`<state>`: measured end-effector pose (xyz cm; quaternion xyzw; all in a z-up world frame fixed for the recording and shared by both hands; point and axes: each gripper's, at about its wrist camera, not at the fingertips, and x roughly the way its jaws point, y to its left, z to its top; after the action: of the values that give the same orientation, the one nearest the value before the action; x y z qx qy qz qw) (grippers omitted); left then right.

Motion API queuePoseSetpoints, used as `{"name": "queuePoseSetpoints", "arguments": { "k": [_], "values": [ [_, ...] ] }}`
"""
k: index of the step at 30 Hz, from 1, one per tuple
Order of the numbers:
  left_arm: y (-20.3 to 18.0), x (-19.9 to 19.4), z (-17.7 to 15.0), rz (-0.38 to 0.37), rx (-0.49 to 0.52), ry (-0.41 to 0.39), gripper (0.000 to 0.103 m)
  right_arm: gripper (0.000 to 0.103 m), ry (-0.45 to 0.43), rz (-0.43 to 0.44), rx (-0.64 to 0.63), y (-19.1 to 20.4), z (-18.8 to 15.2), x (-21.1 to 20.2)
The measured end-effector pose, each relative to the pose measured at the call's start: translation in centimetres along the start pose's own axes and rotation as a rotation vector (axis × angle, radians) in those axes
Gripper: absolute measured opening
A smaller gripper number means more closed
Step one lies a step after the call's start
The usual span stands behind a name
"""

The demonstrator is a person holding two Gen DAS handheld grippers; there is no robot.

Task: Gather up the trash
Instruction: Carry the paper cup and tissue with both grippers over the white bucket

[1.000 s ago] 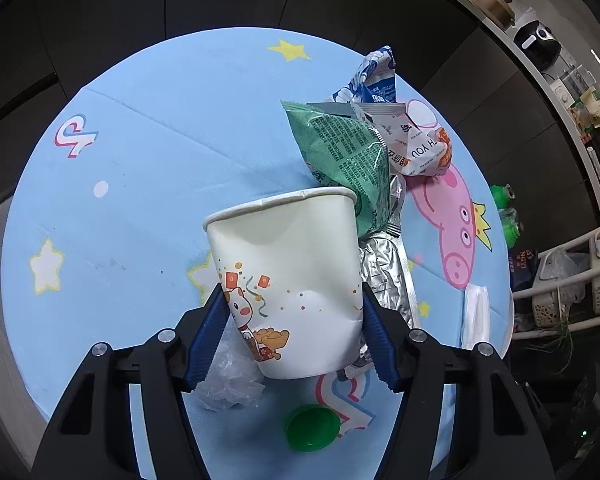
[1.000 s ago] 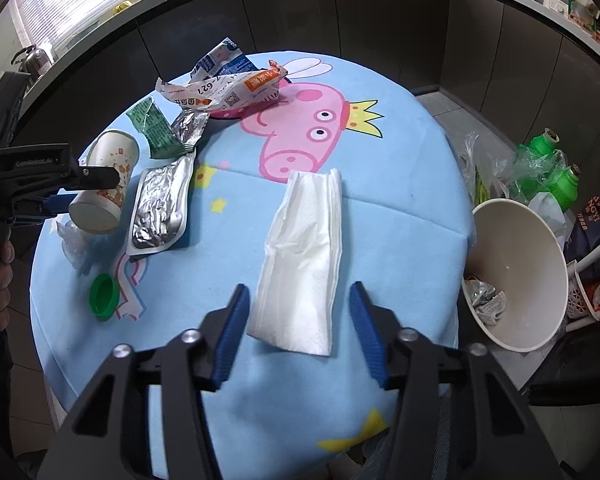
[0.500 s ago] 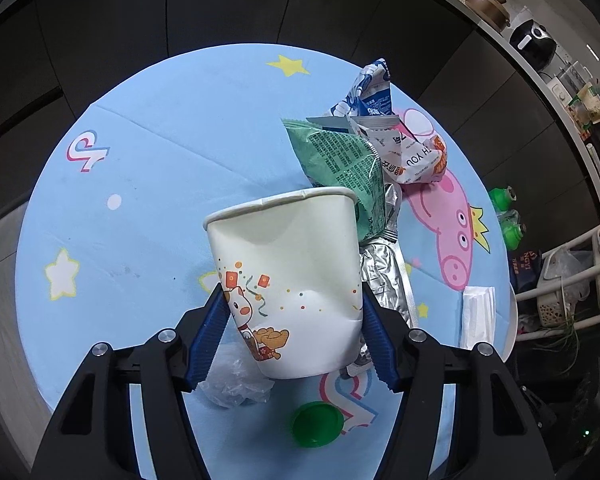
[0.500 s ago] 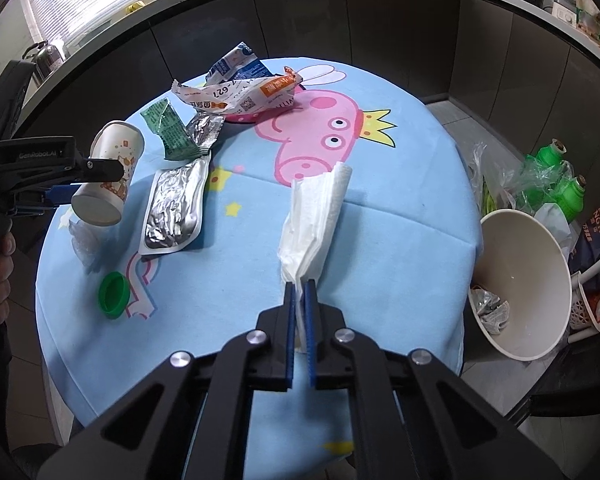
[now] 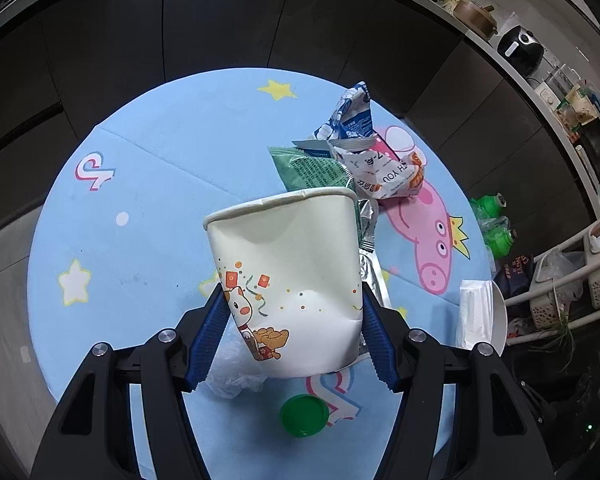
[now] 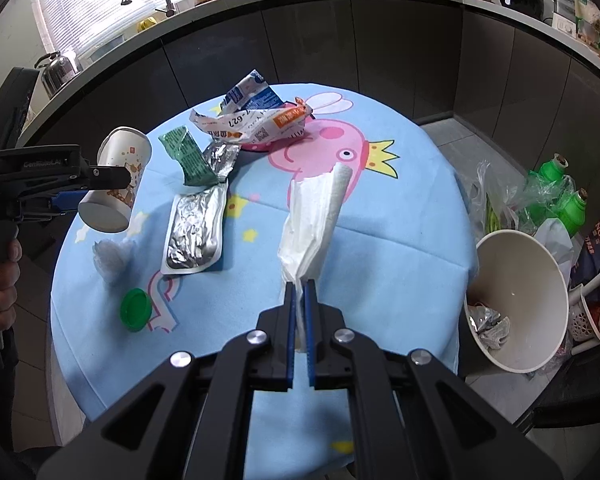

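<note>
Left tongs (image 5: 292, 340) clamped on dented white printed paper cup (image 5: 288, 280), lifted above round blue cartoon tabletop (image 6: 380, 240). Right tongs (image 6: 299, 312) clenched on white folded tissue (image 6: 316, 216), centre frame. Around: silver foil pouch (image 6: 196, 236), green bottle cap (image 6: 136, 309), crumpled wrappers (image 6: 252, 124); white paper bin (image 6: 520, 300) lower right.

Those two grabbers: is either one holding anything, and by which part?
Both are. The left gripper squeezes the paper cup by its lower sides near the base. The right gripper pinches the white tissue at its near end.
</note>
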<state>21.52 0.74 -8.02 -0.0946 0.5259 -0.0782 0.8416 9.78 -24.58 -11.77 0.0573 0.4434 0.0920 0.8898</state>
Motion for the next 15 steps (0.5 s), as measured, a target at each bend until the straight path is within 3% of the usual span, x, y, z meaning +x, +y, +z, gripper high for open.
{"name": "queuePoseSetpoints", "arguments": {
  "k": [15],
  "values": [
    [-5.0,-3.2,0.6,-0.081,0.104,-0.060,0.060,0.006,-0.113,-0.002,0.018,-1.2,1.6,-4.5]
  ]
}}
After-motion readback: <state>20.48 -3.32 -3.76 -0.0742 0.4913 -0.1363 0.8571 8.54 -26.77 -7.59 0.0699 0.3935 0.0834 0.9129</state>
